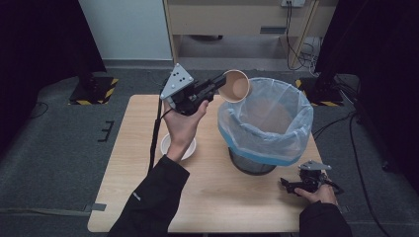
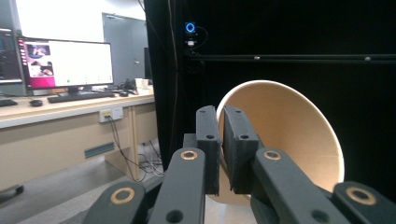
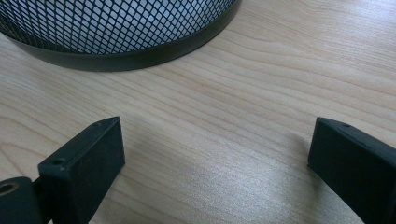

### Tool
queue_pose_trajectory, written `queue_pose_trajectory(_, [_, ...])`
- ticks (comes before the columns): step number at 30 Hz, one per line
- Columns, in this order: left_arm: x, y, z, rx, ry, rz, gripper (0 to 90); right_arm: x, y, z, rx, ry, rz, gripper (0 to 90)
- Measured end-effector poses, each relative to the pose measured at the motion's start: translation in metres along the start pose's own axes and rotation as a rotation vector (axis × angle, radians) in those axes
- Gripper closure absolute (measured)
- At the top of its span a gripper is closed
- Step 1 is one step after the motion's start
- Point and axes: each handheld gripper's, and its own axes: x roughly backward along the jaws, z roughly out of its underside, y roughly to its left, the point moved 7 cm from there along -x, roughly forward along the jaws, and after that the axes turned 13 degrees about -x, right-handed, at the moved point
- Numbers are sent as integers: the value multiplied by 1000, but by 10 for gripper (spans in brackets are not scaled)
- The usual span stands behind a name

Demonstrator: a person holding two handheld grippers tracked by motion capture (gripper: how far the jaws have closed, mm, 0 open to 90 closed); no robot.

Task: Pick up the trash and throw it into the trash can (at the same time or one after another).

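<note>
Left tongs [image 1: 219, 85] pinch the paper cup [image 1: 236, 86] wall, tilted beside the bin [image 1: 267, 123] rim; right tongs [image 1: 289, 184] rest released. Next: release the cup over the liner.

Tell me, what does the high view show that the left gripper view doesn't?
High view alone: the table, the lined bin, a white bowl and the right gripper resting open near the table edge. Left gripper view alone: a desk with a monitor and a webcam on a dark frame. Both: the left gripper pinching the paper cup by its rim.
</note>
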Motion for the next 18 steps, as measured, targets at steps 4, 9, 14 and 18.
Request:
queue_pose_trajectory(4, [-12, -8, 3, 2, 9, 16, 850, 0, 0, 0, 0, 0, 0, 40])
queue_pose_trajectory(9, [-27, -18, 9, -16, 36, 43, 850, 0, 0, 0, -2, -1, -1, 40])
queue_pose_trajectory(14, [-41, -24, 18, -17, 66, 66, 850, 0, 0, 0, -1, -1, -1, 39])
queue_pose_trajectory(18, [-54, -30, 27, -14, 89, 82, 849, 0, 0, 0, -1, 0, -1, 39])
